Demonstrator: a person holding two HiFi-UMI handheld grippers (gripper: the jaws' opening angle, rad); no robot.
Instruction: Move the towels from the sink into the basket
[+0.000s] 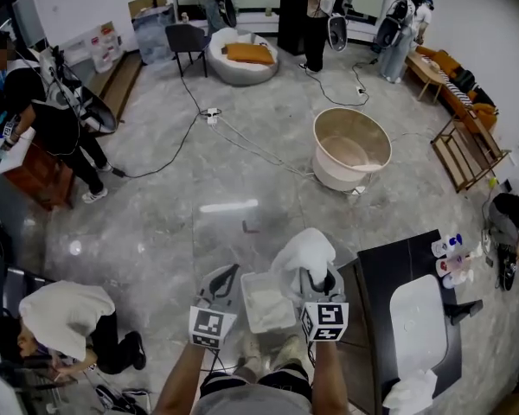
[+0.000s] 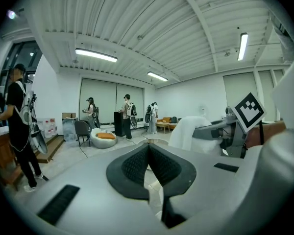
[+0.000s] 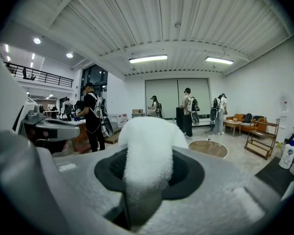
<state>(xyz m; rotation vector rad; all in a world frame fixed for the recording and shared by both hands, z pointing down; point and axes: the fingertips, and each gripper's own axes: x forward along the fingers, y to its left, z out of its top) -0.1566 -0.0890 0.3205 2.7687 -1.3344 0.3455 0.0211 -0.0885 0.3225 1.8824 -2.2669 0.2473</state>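
The dark bench (image 1: pixel 389 266) with its white sink (image 1: pixel 418 314) stands at the person's right, and another white towel (image 1: pixel 411 392) lies at its near corner. Only the head view shows these, or the white basket (image 1: pixel 261 275) on the floor between the two grippers. Both gripper views look level across the room and miss it. The carrying step looks nearly done. The right gripper (image 3: pixel 148 173) has its fingers clamped on a white towel (image 3: pixel 148 146), which bulges up over them, just beside and above the basket. The next move probably calls for lowering it over the basket and letting go. The left gripper (image 2: pixel 148 148) is empty, its fingers closed tip to tip.
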